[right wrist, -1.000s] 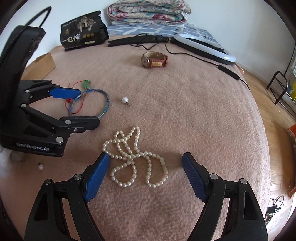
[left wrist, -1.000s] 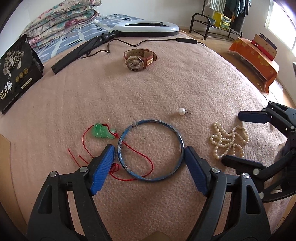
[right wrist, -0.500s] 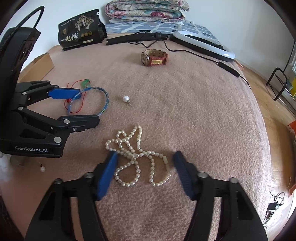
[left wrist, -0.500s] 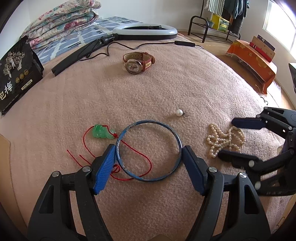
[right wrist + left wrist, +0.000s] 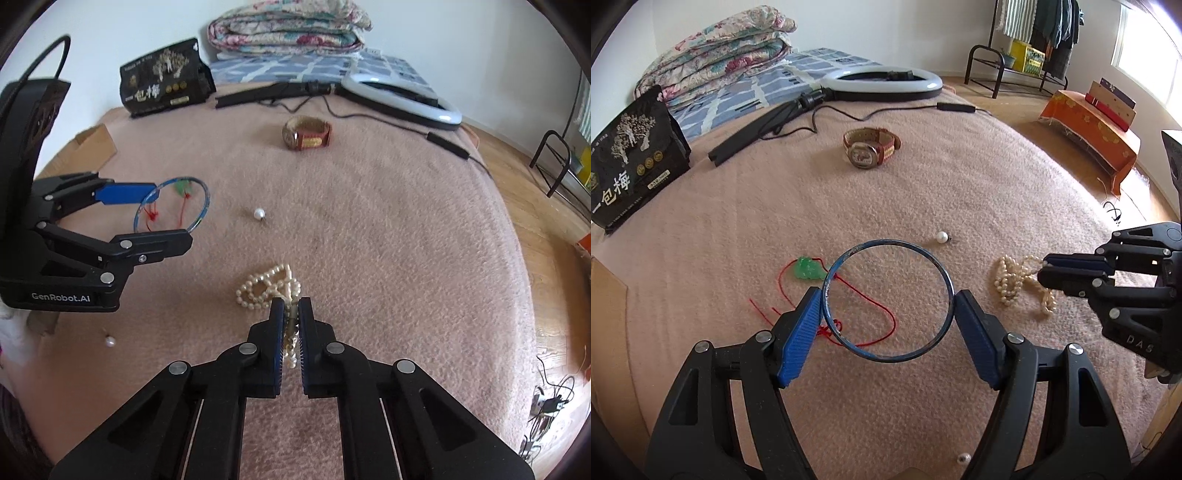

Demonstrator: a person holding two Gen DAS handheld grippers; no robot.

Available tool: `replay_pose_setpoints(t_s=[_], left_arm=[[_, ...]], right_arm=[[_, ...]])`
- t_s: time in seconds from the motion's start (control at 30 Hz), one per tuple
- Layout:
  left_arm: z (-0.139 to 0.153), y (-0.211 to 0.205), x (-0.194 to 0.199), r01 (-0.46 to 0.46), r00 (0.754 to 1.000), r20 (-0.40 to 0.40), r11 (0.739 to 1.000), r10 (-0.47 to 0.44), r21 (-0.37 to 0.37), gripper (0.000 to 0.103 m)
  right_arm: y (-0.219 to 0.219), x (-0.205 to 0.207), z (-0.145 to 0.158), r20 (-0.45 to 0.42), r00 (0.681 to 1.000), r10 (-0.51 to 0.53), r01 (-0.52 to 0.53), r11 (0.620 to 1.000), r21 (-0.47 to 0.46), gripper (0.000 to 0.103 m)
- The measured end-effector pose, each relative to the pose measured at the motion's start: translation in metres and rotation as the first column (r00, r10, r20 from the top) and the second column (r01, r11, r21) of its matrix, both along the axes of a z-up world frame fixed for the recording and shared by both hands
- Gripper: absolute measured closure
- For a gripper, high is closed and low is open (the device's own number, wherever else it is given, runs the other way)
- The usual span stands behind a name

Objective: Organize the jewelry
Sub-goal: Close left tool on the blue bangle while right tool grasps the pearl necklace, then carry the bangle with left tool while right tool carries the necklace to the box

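Left tool: spread wide, holding the blue bangle across its width; each pad touches the rim on opposite sides. In the right wrist view the bangle stands tilted up off the blanket.
Right tool: narrowed almost to touching, pinching several strands of the pearl necklace; some beads sit between the pads, the rest lies bunched just ahead of the tips on the blanket.
Key relation: the necklace trails forward from the right tool, its long axis roughly in line with the fingers. A lift should drag the loose end; judged risk of strands slipping out.
Nearest arm: right tool for the necklace; left tool for the bangle and the green pendant on red cord, which lies under and behind the bangle.
Count, bangles: 1.
Count, pearl necklaces: 1.
Count, pendants on cord: 1.
Count, wristwatches: 1, far side, well apart from both tools.
Count, loose pearl earrings: 2; one between the tools, one near the left tool's body.
Destination: no box or tray visible; cannot tell.
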State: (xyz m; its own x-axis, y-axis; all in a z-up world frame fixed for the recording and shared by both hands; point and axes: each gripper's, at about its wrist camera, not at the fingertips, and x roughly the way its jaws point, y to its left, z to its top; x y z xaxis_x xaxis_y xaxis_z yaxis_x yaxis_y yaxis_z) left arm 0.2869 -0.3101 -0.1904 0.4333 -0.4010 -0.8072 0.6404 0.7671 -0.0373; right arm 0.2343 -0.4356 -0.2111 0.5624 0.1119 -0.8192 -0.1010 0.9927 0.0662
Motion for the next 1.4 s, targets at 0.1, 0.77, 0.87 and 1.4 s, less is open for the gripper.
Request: replay_pose_setpoints(t_s=[0.1, 0.77, 0.87, 1.4], left_arm=[[0.009, 0.006, -0.002, -0.007, 1.0, 0.011, 1.0, 0.007, -0.01, 0.028], [0.076, 0.079, -0.031, -0.066, 0.99, 0.117, 0.995, 0.075, -0.08, 0.028], [0.085, 0.097, -0.035, -0.086, 0.986, 0.132, 0.992, 0.098, -0.091, 0.028], [0.125, 0.22, -0.04, -0.245, 0.94, 0.221, 0.965, 0.261, -0.097, 0.028]], right_arm=[[-0.001, -0.004, 0.013, 0.028, 1.0, -0.011, 0.011, 1.0, 0.004, 0.097], [0.018, -0.032, 0.094, 0.177, 0.984, -0.022, 0.022, 1.0, 0.0, 0.097], [0.031, -0.032, 0.109, 0.201, 0.98, -0.004, 0.005, 1.0, -0.001, 0.097], [0.136, 0.01, 0.157, 0.288, 0.947, 0.142, -0.147, 0.989, -0.006, 0.097]])
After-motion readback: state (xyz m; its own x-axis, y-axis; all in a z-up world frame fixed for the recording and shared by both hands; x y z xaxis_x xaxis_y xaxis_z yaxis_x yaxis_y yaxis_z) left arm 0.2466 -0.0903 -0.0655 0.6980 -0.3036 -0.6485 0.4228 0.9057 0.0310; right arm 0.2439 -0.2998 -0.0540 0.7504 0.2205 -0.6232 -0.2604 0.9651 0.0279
